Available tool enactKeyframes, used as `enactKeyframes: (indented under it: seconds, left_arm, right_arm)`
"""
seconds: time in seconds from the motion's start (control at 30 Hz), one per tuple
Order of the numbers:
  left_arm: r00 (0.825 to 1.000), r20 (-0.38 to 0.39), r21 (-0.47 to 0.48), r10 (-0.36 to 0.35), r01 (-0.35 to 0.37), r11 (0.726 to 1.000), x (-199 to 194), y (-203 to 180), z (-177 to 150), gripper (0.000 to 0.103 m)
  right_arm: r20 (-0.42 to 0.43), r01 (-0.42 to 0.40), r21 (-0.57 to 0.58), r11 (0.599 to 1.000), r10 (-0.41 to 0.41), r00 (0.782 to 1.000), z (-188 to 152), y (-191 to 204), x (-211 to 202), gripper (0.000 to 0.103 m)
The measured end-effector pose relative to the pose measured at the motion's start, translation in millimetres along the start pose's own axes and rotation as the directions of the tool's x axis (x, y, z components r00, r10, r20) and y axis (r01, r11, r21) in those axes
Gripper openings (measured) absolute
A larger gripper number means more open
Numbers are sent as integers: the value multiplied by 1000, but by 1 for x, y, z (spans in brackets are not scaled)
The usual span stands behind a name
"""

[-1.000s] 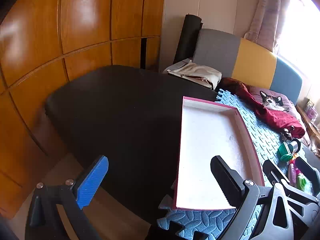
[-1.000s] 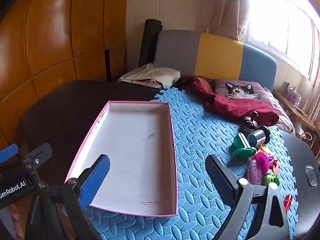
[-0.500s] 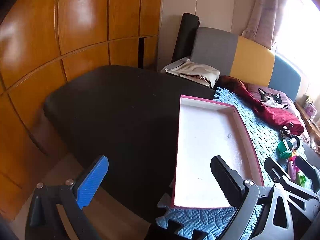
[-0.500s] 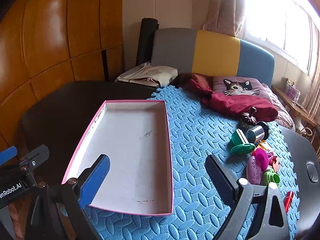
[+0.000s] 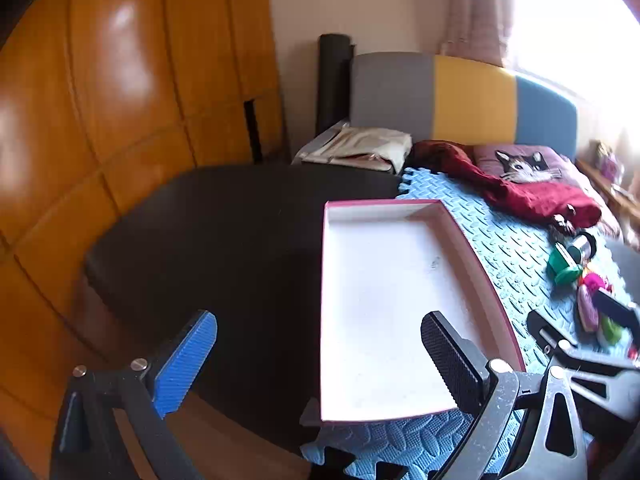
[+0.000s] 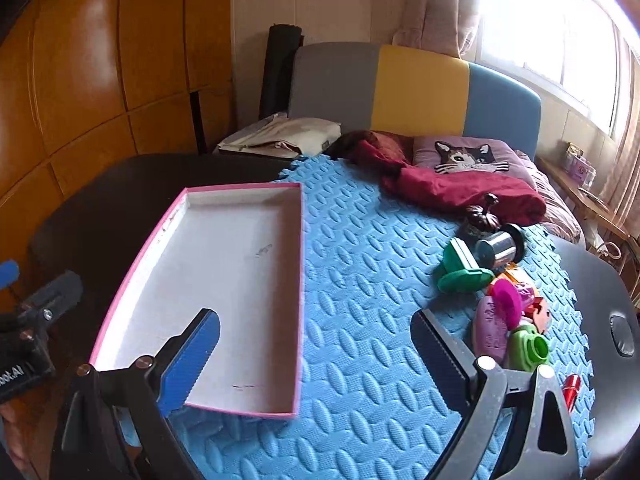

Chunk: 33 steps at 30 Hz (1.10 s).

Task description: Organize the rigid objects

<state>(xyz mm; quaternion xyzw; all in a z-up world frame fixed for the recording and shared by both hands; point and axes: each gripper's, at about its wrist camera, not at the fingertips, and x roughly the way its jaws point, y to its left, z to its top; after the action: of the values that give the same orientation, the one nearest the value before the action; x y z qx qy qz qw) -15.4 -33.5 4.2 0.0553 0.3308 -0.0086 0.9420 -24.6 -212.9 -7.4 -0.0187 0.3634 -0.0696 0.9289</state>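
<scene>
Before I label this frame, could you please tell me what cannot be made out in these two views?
- Small red object, right wrist view: partly behind the right tool; its kind is unclear.
- Toy pile, left wrist view: near pieces are covered by the right tool's black fingers.
- Items on the side shelf, right wrist view: too small and washed out by window glare.
- Pink tray, right wrist view: near left corner hidden by the blue finger.

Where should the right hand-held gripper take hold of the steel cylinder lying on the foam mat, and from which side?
Grip the steel cylinder across its smooth round barrel, between the open end and the dark flange, coming down from above. It lies on its side on the blue foam mat, so the curved sides are exposed. The green toy crowds its left, so the right hand-held gripper probably needs care there.
</scene>
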Motion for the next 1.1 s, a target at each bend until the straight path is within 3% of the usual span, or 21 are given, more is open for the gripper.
enactKeyframes:
  seconds: [0.37,0.6,0.93,1.1]
  left_arm:
    - [999,-1,104,-39,38,994,-2,-33,3,103]
    - [997,-9,143,-72,73,987,0,-52,5,103]
    - [989,-36,195,-145,150,969,5,-81,10,103]
    - [970,-71,209,-231,241,948,10,-100,14,103]
  right_arm:
    - [-31,169,160,973,-166,986,-2,-115,-8,98]
    - [-56,226,272,935,-219,974,-4,-177,-17,98]
    - [-48,254,392,884,-256,966,2,-247,-28,98]
    - [62,188,461,867,-243,968,6,-282,-30,98]
